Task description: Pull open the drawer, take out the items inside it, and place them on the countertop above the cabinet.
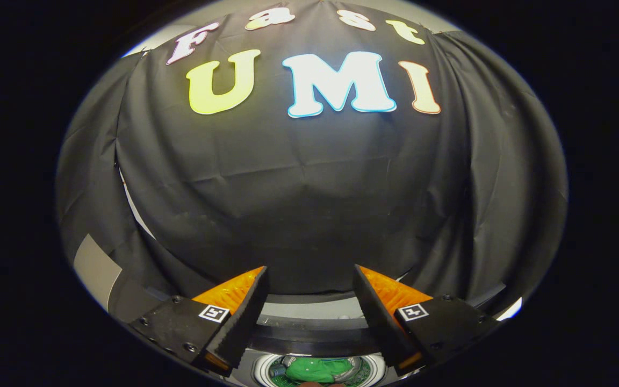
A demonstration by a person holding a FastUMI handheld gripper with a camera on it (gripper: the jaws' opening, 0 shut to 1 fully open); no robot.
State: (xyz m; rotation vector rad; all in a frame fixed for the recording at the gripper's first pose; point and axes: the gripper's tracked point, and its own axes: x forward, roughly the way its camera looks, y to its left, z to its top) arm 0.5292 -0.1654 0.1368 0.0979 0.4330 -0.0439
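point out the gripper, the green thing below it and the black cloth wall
gripper (309,279): gripper view, gap midway between its open fingertips
green thing (317,370): gripper view, its top surface
black cloth wall (299,188): gripper view, plain middle fold

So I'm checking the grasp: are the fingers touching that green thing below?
Apart. The gripper view shows the gripper open, its fingers spread, the green item lying low between them, nothing pinched.

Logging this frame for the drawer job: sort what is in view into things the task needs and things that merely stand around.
For the job:
- gripper, fingers apart, nothing between them
- round white-rimmed container with green contents, low between the fingers, partly hidden
- pale countertop strip beyond the fingers

Standing around:
- black cloth wall
- grey panel beside the cloth
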